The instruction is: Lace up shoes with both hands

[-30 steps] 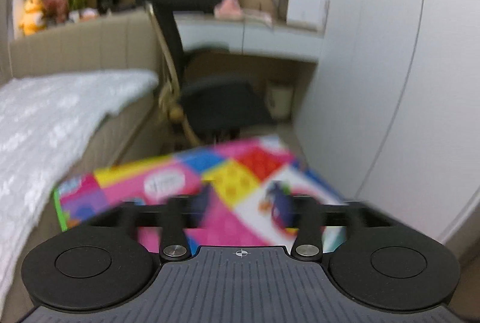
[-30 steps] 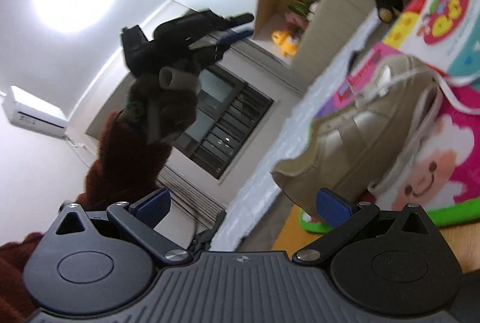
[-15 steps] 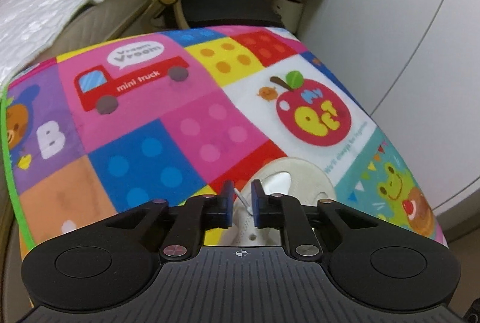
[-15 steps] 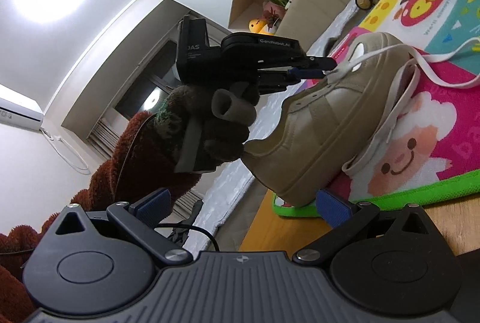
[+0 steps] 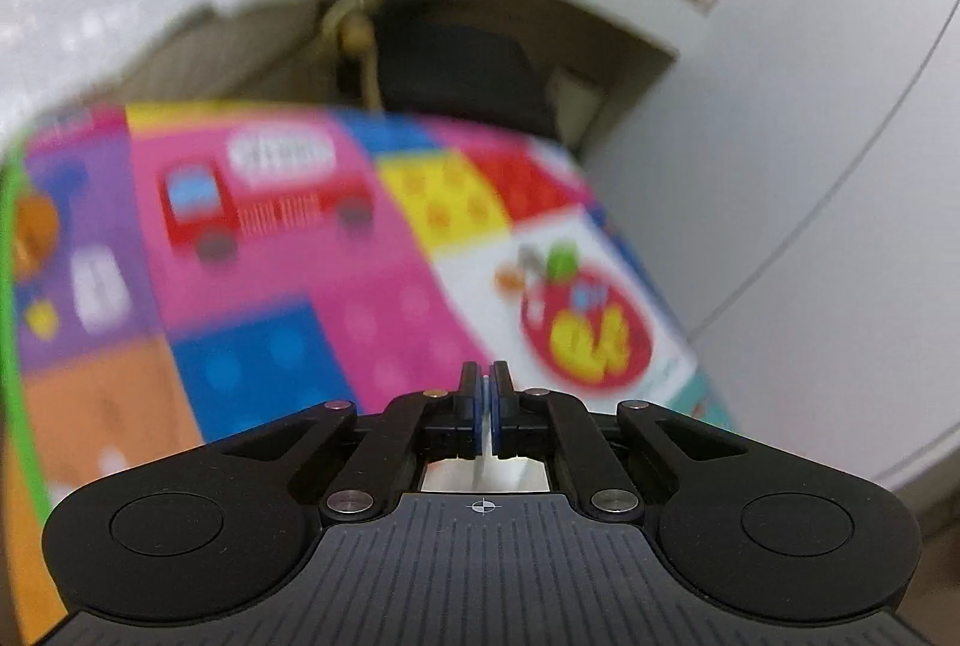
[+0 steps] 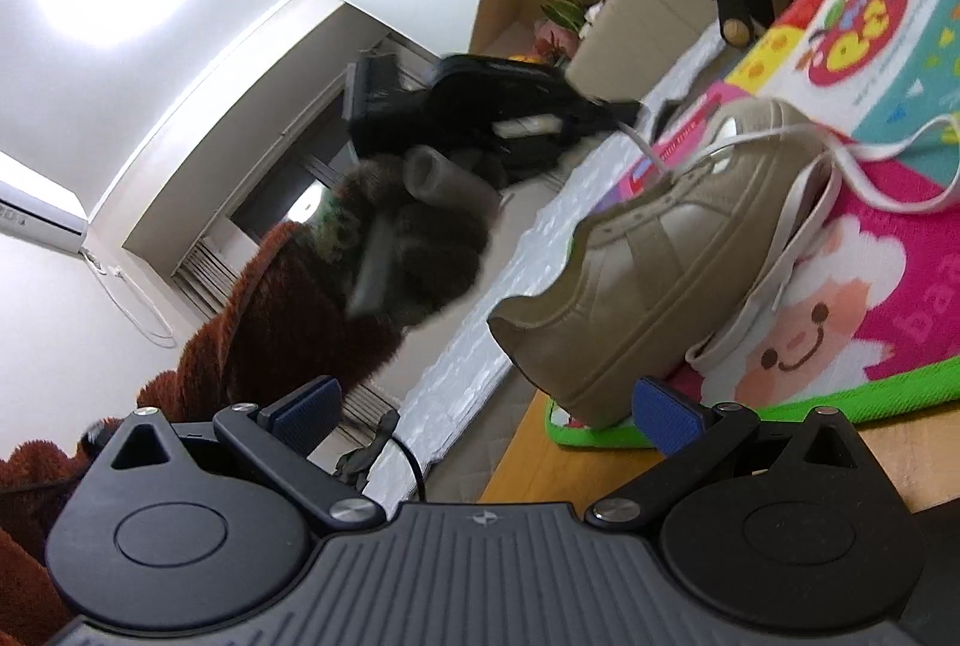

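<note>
A beige sneaker (image 6: 660, 256) lies on a colourful play mat (image 6: 870, 322), heel toward my right gripper (image 6: 486, 409). That gripper is open, its blue pads (image 6: 666, 412) level with the heel and holding nothing. A white shoelace (image 6: 864, 166) trails loosely from the shoe across the mat. Another stretch of lace (image 6: 645, 148) rises from an eyelet to my left gripper (image 6: 600, 112), held by a gloved hand (image 6: 420, 250) above and left of the shoe. In the left wrist view the left gripper (image 5: 485, 382) is shut, a thin white lace strip (image 5: 483, 460) showing between its pads. The shoe is out of that view.
The mat (image 5: 270, 286) lies on a wooden surface (image 6: 528, 466). A bed with a white cover (image 5: 120, 16) runs along the left. A black office chair (image 5: 456, 64) and desk stand behind the mat. White wardrobe doors (image 5: 810, 166) close off the right.
My left gripper has shut on the lace at the shoe's eyelet and lifted away with it, so the shoe has left its view. The right gripper stays open near the heel.
</note>
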`<action>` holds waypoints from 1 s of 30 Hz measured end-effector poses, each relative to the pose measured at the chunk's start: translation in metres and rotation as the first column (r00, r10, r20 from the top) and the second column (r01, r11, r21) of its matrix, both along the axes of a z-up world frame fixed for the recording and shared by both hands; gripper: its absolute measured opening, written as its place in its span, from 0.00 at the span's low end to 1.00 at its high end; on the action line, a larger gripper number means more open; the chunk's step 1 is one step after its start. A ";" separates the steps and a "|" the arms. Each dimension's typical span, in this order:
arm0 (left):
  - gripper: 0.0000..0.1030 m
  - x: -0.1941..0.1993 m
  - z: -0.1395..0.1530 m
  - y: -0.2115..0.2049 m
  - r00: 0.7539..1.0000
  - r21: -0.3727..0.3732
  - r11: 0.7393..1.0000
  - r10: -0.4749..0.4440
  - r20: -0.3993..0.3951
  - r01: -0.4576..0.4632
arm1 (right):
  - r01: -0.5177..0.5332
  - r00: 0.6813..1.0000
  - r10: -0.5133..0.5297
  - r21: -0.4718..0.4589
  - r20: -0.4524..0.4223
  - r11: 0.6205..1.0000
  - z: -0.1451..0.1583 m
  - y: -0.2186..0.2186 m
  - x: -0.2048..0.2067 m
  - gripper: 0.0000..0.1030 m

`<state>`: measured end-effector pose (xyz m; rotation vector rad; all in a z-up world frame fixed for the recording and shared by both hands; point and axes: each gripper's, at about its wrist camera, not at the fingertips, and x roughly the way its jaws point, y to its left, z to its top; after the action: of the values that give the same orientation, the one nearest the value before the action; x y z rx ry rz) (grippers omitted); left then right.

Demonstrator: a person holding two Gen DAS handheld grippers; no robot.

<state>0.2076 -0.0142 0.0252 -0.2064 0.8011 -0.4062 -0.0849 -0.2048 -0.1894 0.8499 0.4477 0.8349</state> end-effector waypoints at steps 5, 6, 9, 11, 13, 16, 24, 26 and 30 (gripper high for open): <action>0.03 -0.015 0.107 0.031 0.964 0.006 0.995 0.098 0.247 -0.103 | -0.011 1.000 0.011 0.017 -0.004 1.000 -0.001 -0.001 0.000 1.00; 0.03 -0.020 0.128 0.037 0.947 0.009 0.992 0.120 0.297 -0.128 | -0.017 1.000 0.017 0.017 -0.005 1.000 -0.001 0.001 0.001 1.00; 0.03 -0.032 0.177 0.055 0.889 0.015 0.979 0.176 0.422 -0.201 | -0.030 1.000 0.030 0.009 -0.007 1.000 -0.001 0.005 0.002 1.00; 0.03 -0.032 0.179 0.063 0.869 0.048 0.968 0.199 0.454 -0.247 | -0.034 0.999 0.034 0.002 -0.007 0.999 0.000 0.007 0.001 1.00; 0.03 -0.033 0.180 0.071 0.846 0.079 0.953 0.219 0.486 -0.292 | -0.033 0.999 0.033 -0.006 -0.008 0.999 0.000 0.008 0.002 1.00; 0.23 -0.033 0.183 0.082 0.809 0.122 0.925 0.246 0.535 -0.361 | -0.029 0.999 0.029 -0.015 -0.017 0.999 -0.001 0.010 0.003 1.00; 0.96 -0.044 0.078 0.080 0.945 0.239 0.959 0.074 0.320 -0.155 | -0.015 0.999 0.010 -0.087 -0.053 0.996 -0.002 0.020 0.008 1.00; 0.96 -0.052 0.031 0.078 0.980 0.186 0.981 0.022 0.198 -0.059 | 0.016 0.999 -0.021 -0.146 -0.034 0.989 0.005 0.021 0.006 1.00; 0.96 -0.077 -0.042 0.089 0.998 -0.006 0.999 -0.053 0.018 0.053 | 0.116 0.993 -0.117 -0.279 0.013 0.953 0.021 0.016 0.006 1.00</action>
<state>0.1308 0.0747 -0.0172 -0.1874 0.7888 -0.4601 -0.0793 -0.1886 -0.1689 0.6089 0.5006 0.6427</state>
